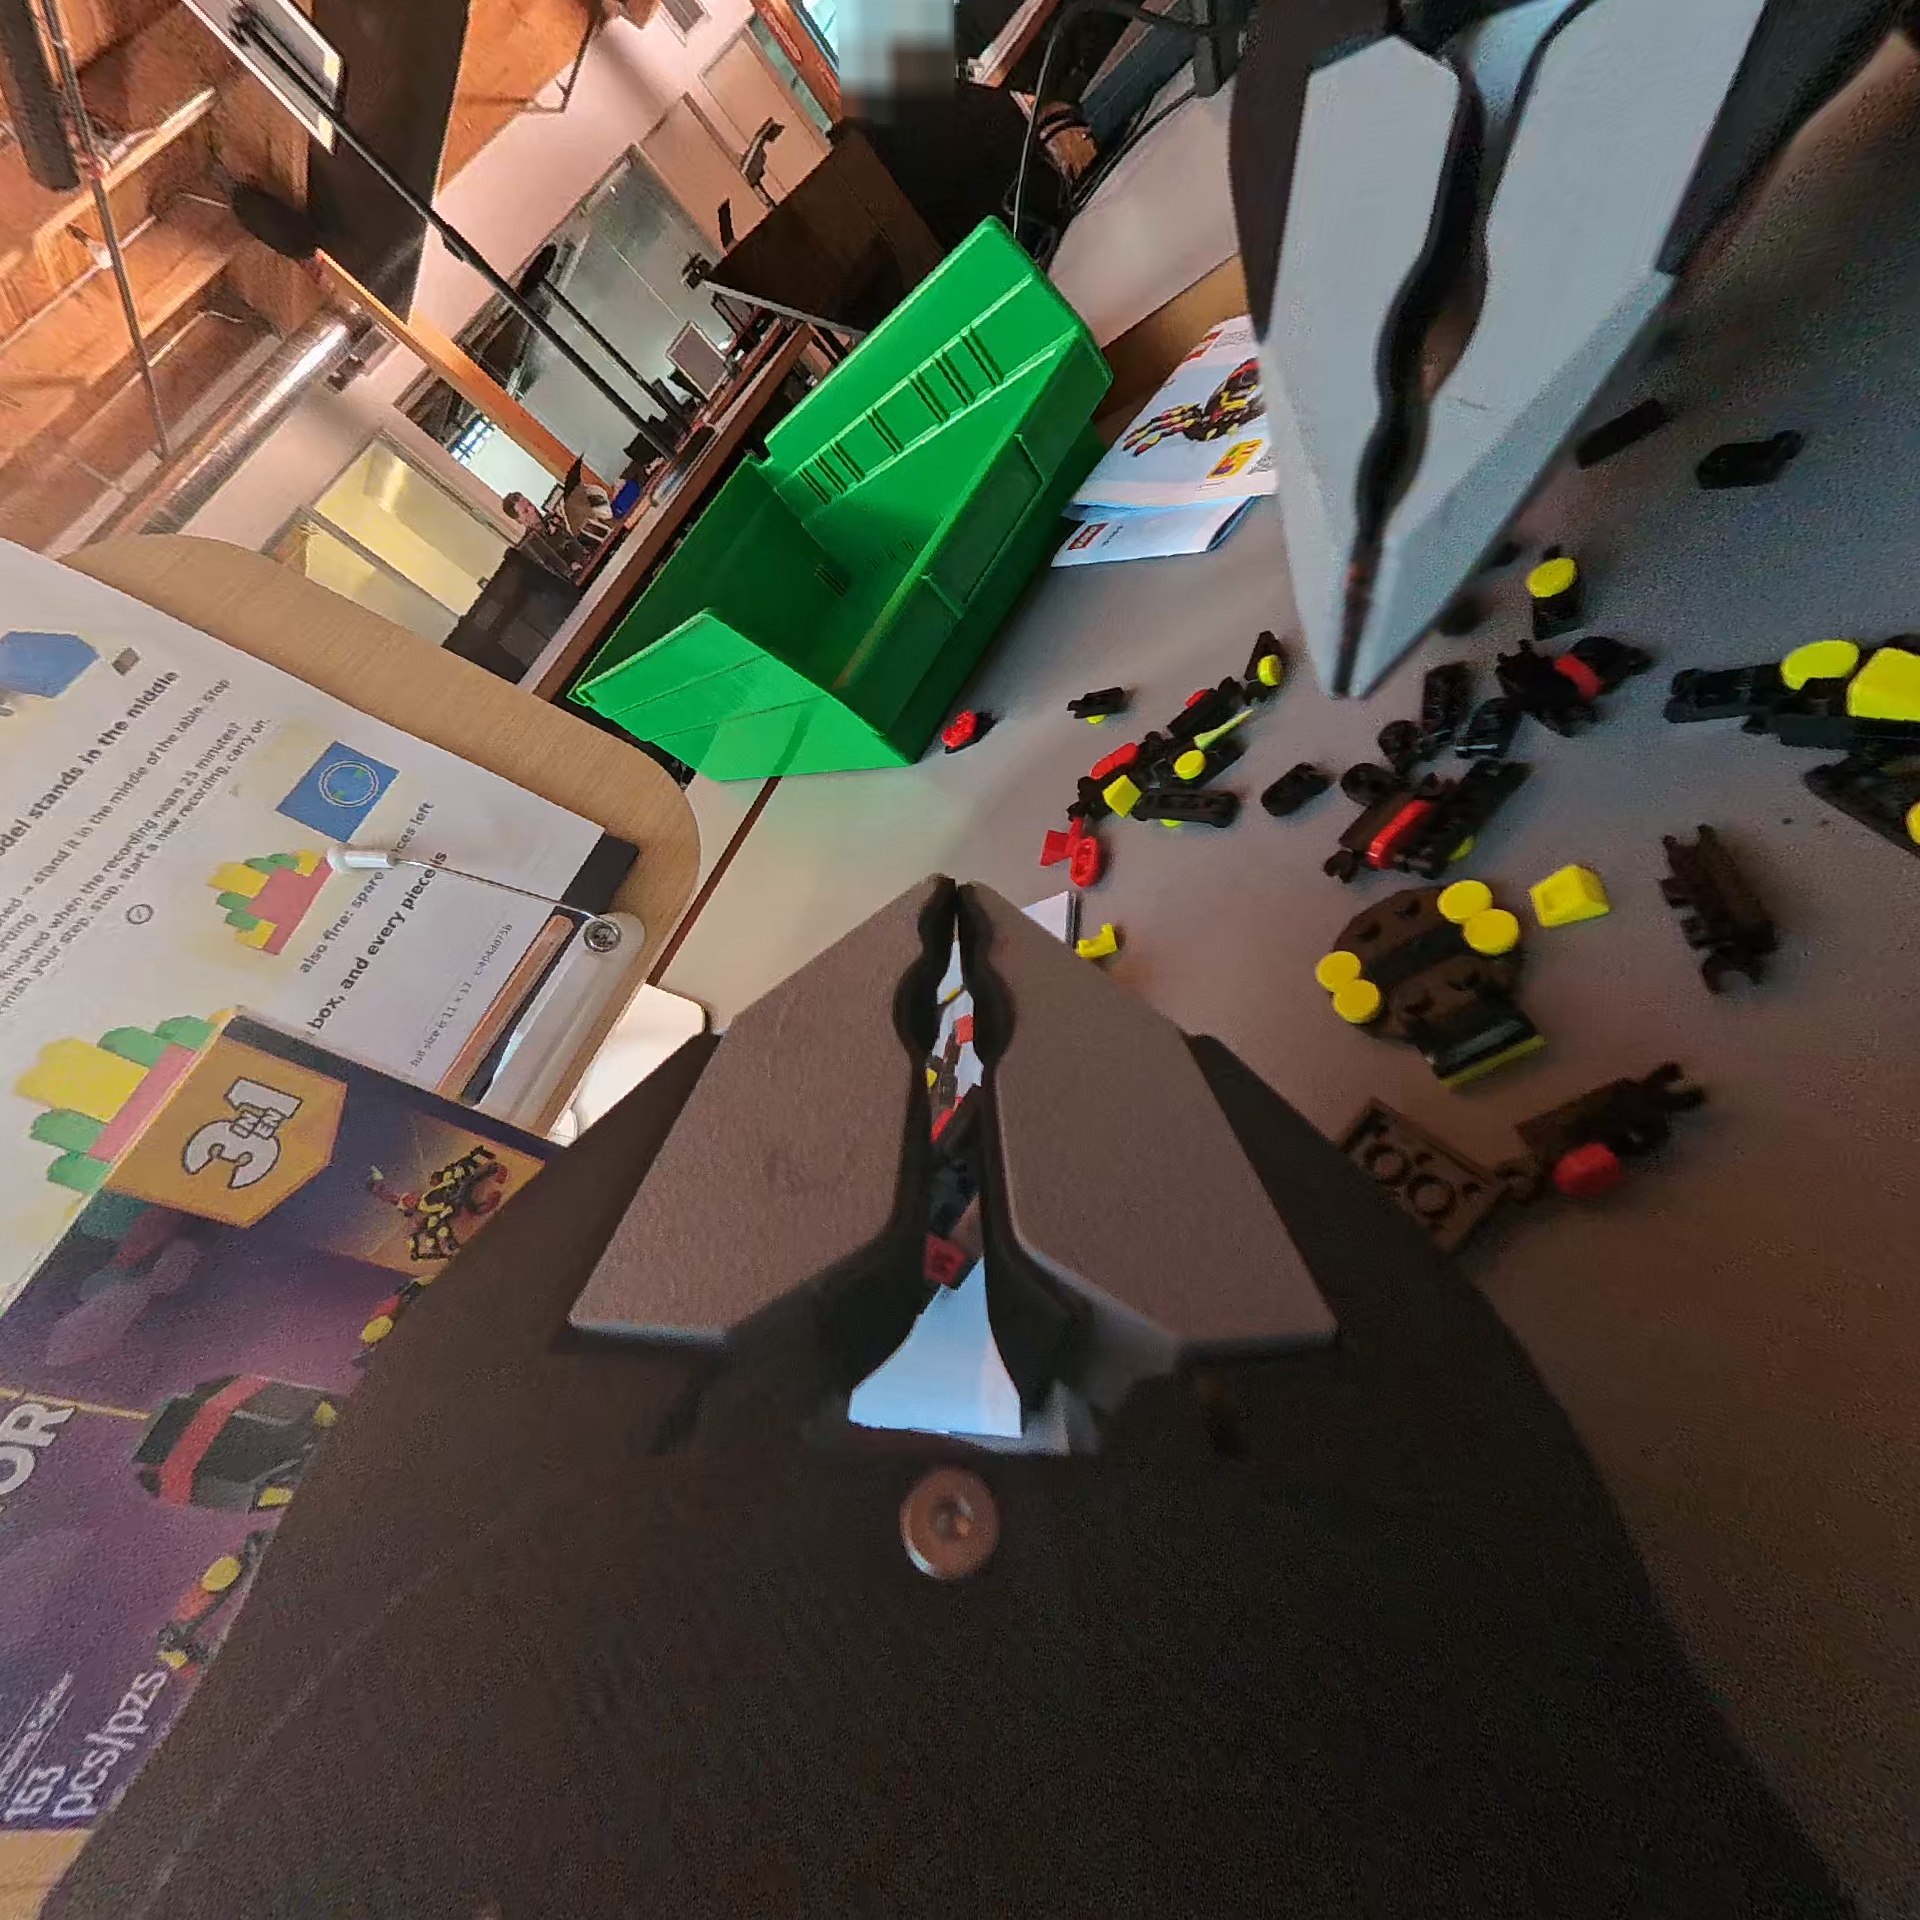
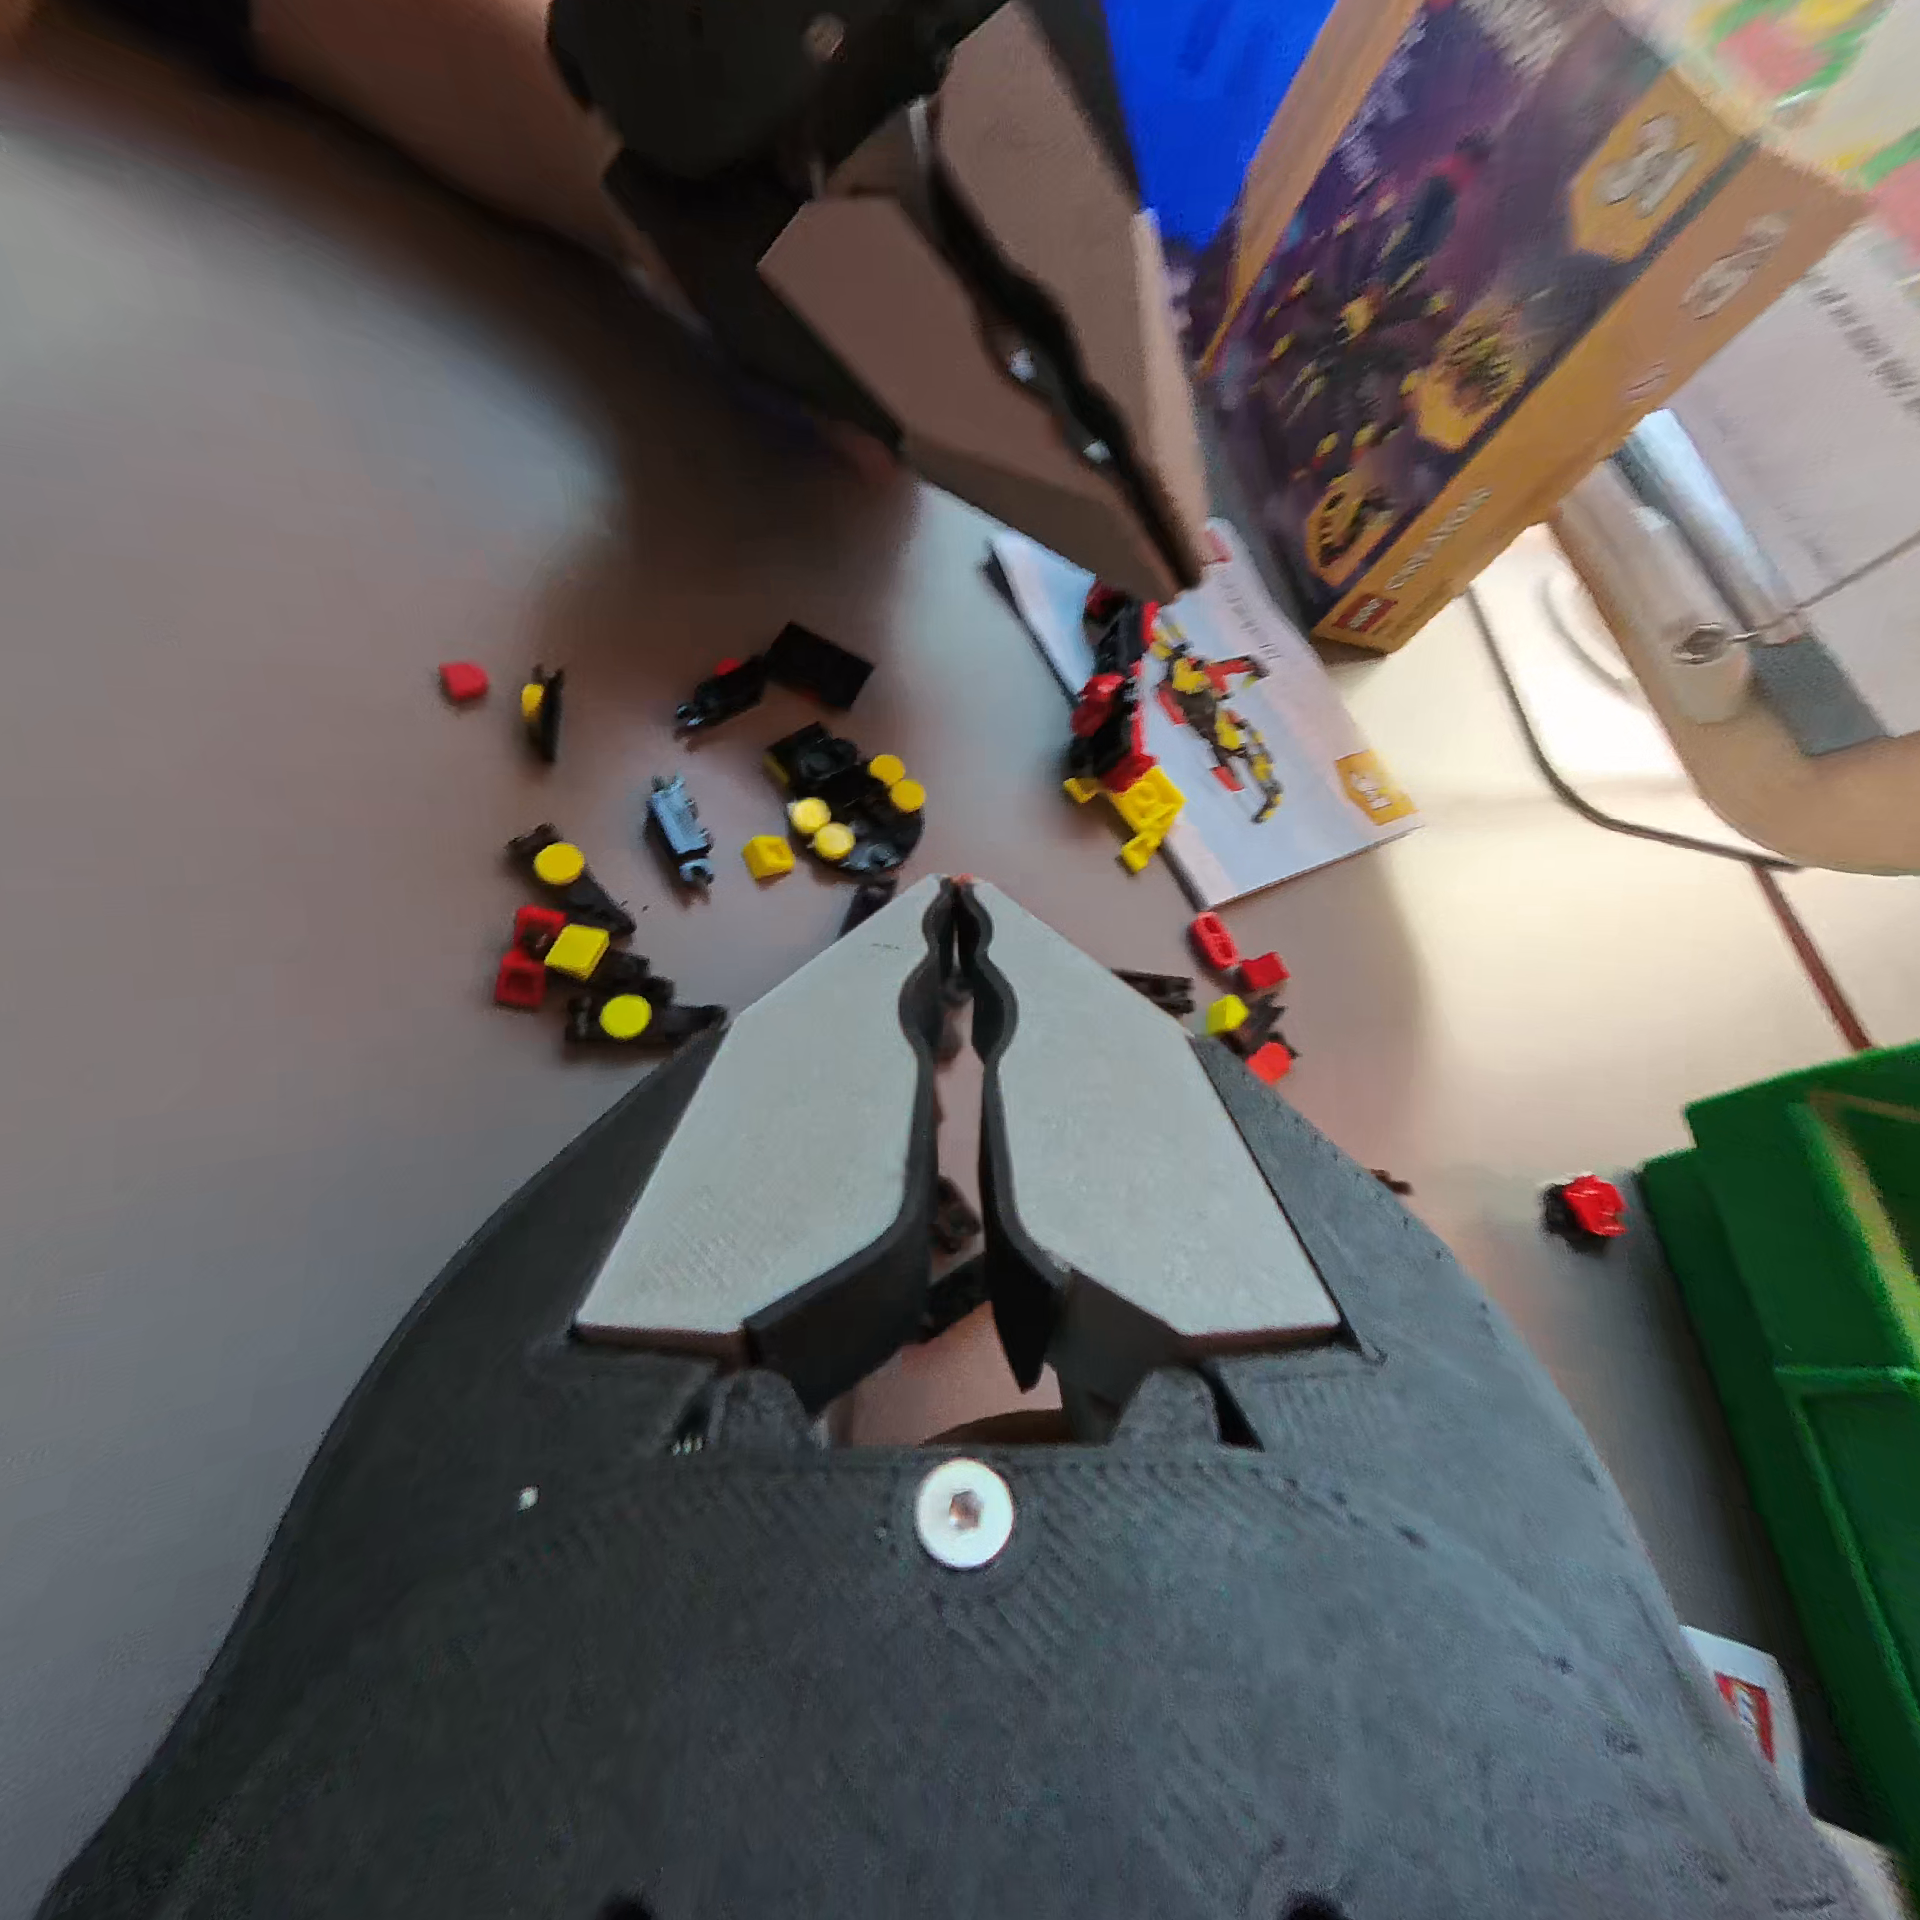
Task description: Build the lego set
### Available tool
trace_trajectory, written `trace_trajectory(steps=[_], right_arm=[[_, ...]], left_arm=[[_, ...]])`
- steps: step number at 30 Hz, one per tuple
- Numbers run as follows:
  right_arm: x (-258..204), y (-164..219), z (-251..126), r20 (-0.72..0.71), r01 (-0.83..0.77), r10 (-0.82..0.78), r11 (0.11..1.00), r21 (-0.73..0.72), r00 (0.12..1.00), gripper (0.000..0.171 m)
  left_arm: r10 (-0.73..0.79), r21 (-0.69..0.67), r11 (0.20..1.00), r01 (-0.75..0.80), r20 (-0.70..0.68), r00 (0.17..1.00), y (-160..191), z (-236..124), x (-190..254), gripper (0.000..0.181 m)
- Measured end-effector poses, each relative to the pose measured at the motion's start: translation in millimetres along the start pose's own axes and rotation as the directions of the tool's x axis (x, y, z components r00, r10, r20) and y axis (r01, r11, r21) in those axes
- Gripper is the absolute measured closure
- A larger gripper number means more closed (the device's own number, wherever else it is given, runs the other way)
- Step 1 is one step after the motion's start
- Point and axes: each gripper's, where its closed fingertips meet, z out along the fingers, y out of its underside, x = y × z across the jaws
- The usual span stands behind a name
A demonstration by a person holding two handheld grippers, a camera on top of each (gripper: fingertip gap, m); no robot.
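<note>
Loose black, red and yellow Lego pieces lie scattered on the grey table (image 1: 1247, 1403). A round dark plate with yellow discs (image 1: 1423, 966) lies among them and also shows in the right wrist view (image 2: 852, 805). A black, red and yellow sub-assembly (image 2: 1117, 727) lies on an open booklet (image 2: 1288, 790). My left gripper (image 1: 956, 891) is shut with nothing between its tips. In the right wrist view it (image 2: 1190, 577) hovers over the booklet, just above that sub-assembly. My right gripper (image 2: 958, 883) is shut on a small red piece (image 2: 962, 879), seen as a red sliver in its seam (image 1: 1351, 582). It hangs above the loose pieces.
A green bin (image 1: 883, 540) lies tipped at the back of the table (image 2: 1818, 1299). The purple set box (image 1: 260, 1351) and a printed sheet on a wooden board (image 1: 260, 810) stand to the left. A second booklet (image 1: 1174, 457) lies beyond the bin. Spacing between my two grippers at the tips: around 8 cm.
</note>
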Motion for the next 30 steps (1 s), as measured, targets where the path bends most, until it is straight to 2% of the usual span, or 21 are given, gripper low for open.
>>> trace_trajectory(steps=[3, 7, 11, 14, 17, 19, 21, 25, 30], right_arm=[[24.7, -10.5, -6.5, -0.145, -0.01, 0.023, 0.996, 0.09, 0.989, 0.171], [57.2, -19.6, -13.0, -0.369, 0.033, 0.026, 0.988, 0.152, 0.929, 0.171], [80.5, -29.2, -4.2, -0.569, 0.123, -0.039, 0.986, 0.11, 0.821, 0.171], [88.2, -47.5, 7.7, -0.675, 0.239, -0.161, 0.971, 0.023, 0.72, 0.171], [82.9, -71.2, 14.8, -0.732, 0.372, -0.279, 0.928, -0.038, 0.621, 0.171], [72.6, -76.3, 17.8, -0.728, 0.445, -0.356, 0.892, -0.078, 0.586, 0.171], [64.3, -78.6, 16.2, -0.722, 0.507, -0.418, 0.855, -0.108, 0.551, 0.171], [63.9, -79.3, 8.9, -0.723, 0.527, -0.431, 0.843, -0.108, 0.541, 0.171], [62.6, -79.5, 4.2, -0.725, 0.538, -0.436, 0.836, -0.106, 0.534, 0.171]], left_arm=[[0.005, 0.011, 1.0, -0.006, 0.01, 1.0, -1.3, -0.4, -1.1, 0.181], [0.012, -0.002, 1.0, -0.012, 0.014, 1.0, 0.3, 1.3, -1.2, 0.181], [-0.008, -0.02, 1.0, 0.008, 0.023, 1.0, 3.0, 3.3, -4.6, 0.181], [-0.044, -0.021, 0.999, 0.044, 0.039, 0.998, 4.4, 4.4, -11.2, 0.181], [-0.157, 0.027, 0.987, 0.156, 0.042, 0.987, 1.8, -0.5, -24.1, 0.181], [-0.251, 0.077, 0.966, 0.249, 0.027, 0.967, -0.8, -6.0, -33.4, 0.181], [-0.334, 0.116, 0.934, 0.336, -0.04, 0.942, -4.5, -10.9, -35.5, 0.181], [-0.494, 0.153, 0.832, 0.534, -0.234, 0.837, -17.3, -17.7, -29.7, 0.181], [-0.569, 0.18, 0.76, 0.625, -0.282, 0.773, -19.1, -22.5, -38.1, 0.181]])
